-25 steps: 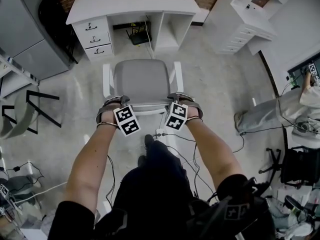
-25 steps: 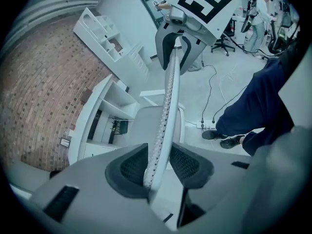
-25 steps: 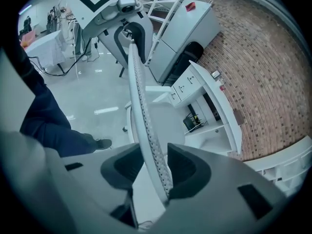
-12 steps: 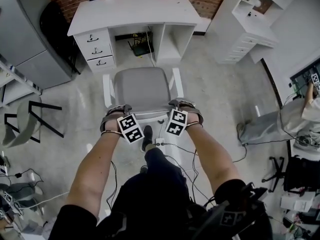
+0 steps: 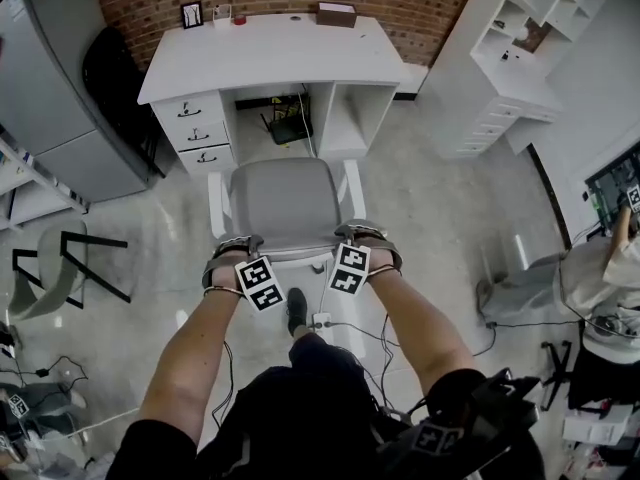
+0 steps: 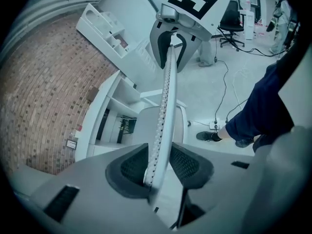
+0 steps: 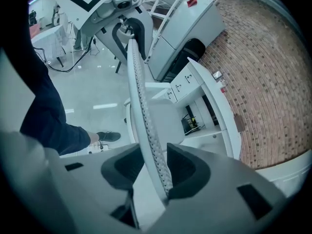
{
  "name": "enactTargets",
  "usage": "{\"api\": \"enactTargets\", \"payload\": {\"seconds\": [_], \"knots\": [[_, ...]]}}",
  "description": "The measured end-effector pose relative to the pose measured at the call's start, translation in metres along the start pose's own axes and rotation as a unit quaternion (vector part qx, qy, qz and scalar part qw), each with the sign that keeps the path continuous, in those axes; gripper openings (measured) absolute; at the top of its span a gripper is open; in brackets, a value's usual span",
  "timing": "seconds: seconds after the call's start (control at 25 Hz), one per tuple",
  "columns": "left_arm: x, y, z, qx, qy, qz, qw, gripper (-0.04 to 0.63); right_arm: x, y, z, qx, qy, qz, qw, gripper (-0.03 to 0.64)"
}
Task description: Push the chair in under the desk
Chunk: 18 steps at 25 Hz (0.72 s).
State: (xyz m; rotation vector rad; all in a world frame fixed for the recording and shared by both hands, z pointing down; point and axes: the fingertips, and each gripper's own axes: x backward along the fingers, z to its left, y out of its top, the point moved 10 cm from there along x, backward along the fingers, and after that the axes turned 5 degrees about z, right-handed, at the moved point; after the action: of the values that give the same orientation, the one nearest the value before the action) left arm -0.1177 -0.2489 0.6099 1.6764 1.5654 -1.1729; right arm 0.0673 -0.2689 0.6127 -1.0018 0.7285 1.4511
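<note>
A chair with a grey seat (image 5: 285, 203) and white arms faces the white desk (image 5: 270, 58), its front close to the desk's open kneehole. Both grippers sit side by side on the top edge of the backrest. The left gripper (image 5: 232, 249) clamps the thin perforated backrest edge (image 6: 165, 96), which runs between its pads (image 6: 134, 167). The right gripper (image 5: 358, 236) has the same backrest edge (image 7: 139, 96) between its pads (image 7: 183, 172), and its jaws are closing on it. In each gripper view, the other gripper shows at the far end of the edge.
The desk has drawers (image 5: 195, 133) on its left and a black device (image 5: 290, 128) in the kneehole. A grey cabinet (image 5: 40, 98) and a folding stool (image 5: 60, 268) stand left, white shelving (image 5: 500, 78) right. A power strip and cables (image 5: 320, 320) lie by my shoe (image 5: 297, 308).
The chair has rolled forward towards the desk with both grippers still on its backrest. More of the desk and the brick wall has come into view.
</note>
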Motion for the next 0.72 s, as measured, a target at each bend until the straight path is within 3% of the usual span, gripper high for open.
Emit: {"api": "enactTargets", "payload": {"seconds": [0.28, 0.72], "knots": [[-0.023, 0.010, 0.042, -0.010, 0.007, -0.001, 0.9999, 0.135, -0.022, 0.005, -0.045, 0.006, -0.004, -0.003, 1.000, 0.146], [-0.053, 0.027, 0.089, -0.013, -0.024, 0.018, 0.9995, 0.118, -0.050, 0.005, -0.097, 0.022, -0.003, -0.010, 1.000, 0.146]]}}
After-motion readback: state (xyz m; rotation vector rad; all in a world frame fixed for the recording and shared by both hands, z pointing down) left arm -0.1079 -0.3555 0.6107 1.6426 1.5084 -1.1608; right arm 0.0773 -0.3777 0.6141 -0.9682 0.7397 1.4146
